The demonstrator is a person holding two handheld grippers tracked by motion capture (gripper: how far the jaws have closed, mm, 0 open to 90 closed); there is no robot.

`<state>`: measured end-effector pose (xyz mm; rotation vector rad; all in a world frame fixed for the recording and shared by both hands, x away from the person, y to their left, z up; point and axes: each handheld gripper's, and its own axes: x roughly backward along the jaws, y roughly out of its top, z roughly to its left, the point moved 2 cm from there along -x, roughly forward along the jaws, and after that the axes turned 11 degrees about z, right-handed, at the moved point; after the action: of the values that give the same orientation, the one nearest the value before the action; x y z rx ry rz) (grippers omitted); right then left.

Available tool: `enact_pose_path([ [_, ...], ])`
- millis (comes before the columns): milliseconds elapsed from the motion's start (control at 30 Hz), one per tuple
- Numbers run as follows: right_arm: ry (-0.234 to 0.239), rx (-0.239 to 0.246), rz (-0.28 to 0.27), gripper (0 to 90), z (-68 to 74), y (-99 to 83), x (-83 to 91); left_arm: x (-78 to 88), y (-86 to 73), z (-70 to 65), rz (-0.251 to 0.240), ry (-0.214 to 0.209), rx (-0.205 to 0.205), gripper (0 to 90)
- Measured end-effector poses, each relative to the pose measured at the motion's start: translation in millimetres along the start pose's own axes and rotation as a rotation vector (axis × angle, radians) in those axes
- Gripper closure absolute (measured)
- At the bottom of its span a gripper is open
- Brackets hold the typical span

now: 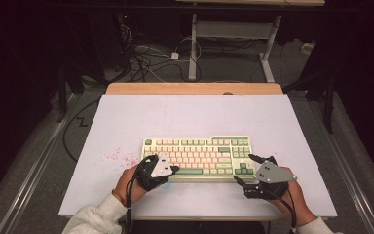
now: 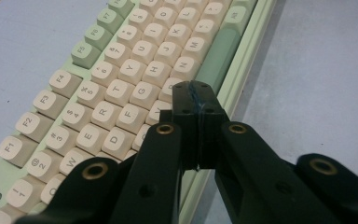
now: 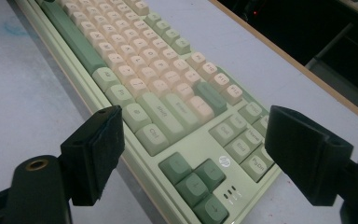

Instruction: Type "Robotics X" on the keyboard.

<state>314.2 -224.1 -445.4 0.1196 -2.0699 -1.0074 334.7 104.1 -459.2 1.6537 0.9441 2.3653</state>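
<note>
Room: dark bkgd, cables on floor behind, desk legs beyond.
Table point(image 1: 126, 122): white top w/ wood far edge; red specks at left; gives a flat base for key pressing.
Keyboard point(image 1: 197, 151): green/cream, square to the person at the near-centre of the table, so both hands reach it.
Right gripper point(image 1: 247, 170): jaws apart, nothing btwn them; hovers at the keyboard's right end near the arrow keys point(image 3: 193, 182), prob. waiting.
Left gripper point(image 1: 175, 169): jaws together, empty; the joined tips make one blunt point, poised over the bottom letter row near the spacebar point(image 2: 216, 58), prob. to poke a key.
</note>
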Motion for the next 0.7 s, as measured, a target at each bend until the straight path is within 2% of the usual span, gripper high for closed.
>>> enact_pose_path([
  [267,0.0,0.007,0.002,20.5,0.1,0.0,-0.3,-7.0,-2.9,0.2,0.031,0.001,-0.001,87.4],
  [533,-0.001,0.01,0.002,20.6,0.3,0.0,-0.4,-6.2,-3.0,1.6,0.028,0.009,0.003,87.4],
  [700,0.002,0.009,0.004,20.7,0.4,-0.1,-1.0,-2.2,-1.9,4.0,0.004,0.02,0.016,87.3],
])
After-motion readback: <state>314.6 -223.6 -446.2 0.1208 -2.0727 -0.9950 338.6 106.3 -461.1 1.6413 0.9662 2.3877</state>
